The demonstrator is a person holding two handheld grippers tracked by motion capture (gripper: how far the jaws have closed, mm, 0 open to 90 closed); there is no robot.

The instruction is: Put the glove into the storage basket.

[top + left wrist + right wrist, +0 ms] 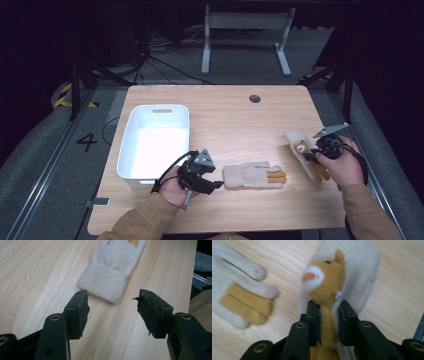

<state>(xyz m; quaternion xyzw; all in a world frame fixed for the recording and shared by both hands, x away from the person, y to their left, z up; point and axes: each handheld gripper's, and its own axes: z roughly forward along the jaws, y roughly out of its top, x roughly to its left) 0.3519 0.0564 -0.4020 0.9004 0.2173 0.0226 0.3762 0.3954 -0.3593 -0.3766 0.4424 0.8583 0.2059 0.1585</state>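
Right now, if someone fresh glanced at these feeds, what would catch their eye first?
Probably the right gripper at the table's right edge, shut on a cream glove with a tan animal face. Next, the matching glove lying flat at front centre, the open left gripper just short of its cuff, and the white bin on the left.

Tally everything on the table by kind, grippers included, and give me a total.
Gloves: 2, one lying flat in front of the left gripper, one with an animal face clamped in the right gripper
White bins: 1
Grippers: 2, left gripper and right gripper
Total: 5
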